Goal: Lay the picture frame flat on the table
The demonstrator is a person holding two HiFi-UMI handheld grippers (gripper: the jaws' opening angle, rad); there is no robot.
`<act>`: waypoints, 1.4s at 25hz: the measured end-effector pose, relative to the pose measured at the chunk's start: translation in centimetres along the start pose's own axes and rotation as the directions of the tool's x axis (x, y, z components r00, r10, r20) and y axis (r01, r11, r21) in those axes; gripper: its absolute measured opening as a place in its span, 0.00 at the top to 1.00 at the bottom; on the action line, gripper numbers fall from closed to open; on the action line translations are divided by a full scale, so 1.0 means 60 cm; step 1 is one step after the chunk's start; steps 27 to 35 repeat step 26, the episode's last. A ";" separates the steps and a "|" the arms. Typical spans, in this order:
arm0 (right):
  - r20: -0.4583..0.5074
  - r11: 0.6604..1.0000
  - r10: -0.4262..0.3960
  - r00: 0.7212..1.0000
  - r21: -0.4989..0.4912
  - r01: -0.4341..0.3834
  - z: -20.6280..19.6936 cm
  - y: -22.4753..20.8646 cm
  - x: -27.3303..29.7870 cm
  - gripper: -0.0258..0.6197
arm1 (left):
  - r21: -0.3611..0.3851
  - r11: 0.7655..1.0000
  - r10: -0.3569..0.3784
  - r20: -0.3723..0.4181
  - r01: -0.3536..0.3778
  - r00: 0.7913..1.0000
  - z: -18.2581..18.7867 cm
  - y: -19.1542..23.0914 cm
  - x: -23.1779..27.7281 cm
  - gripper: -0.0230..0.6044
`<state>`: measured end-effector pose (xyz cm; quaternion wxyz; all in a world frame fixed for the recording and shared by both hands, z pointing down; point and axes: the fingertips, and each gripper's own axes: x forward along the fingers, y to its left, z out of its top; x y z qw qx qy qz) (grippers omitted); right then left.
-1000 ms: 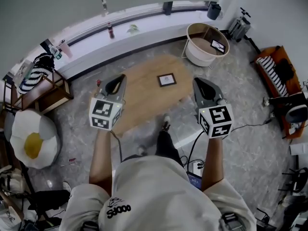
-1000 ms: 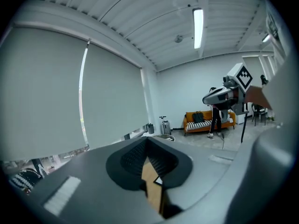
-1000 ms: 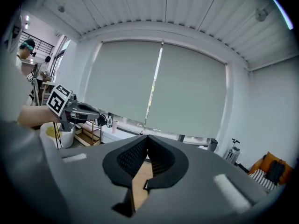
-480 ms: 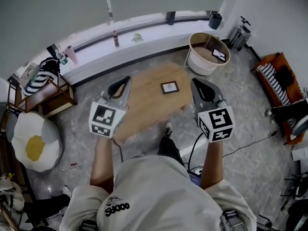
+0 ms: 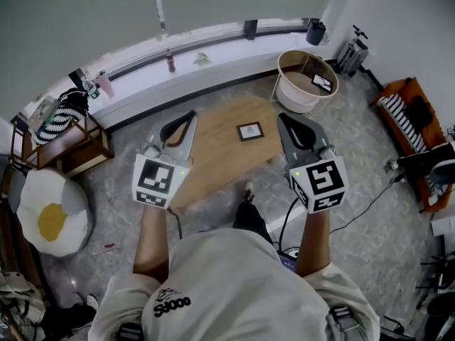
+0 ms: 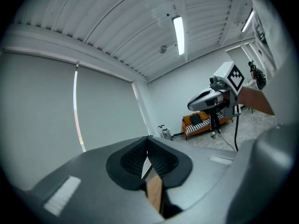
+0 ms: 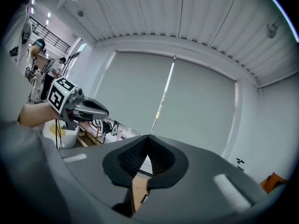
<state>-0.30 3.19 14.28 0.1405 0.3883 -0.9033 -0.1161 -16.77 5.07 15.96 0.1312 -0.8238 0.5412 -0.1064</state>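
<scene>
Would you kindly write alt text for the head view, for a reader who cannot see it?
A person seen from above holds the left gripper and right gripper, both shut and empty, at either side of an oval wooden table. A small picture frame lies flat on the table between them, touched by neither.

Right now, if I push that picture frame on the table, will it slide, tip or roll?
Probably slides, not tips: the picture frame lies flat on the wooden table. Its flat square shape suggests stiff, unlikely to roll.
</scene>
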 end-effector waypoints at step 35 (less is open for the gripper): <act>-0.079 0.999 0.017 0.997 0.029 -0.014 -0.058 -0.006 0.057 0.96 | -0.025 0.999 -0.026 -0.055 0.025 0.998 -0.057 0.008 0.033 0.95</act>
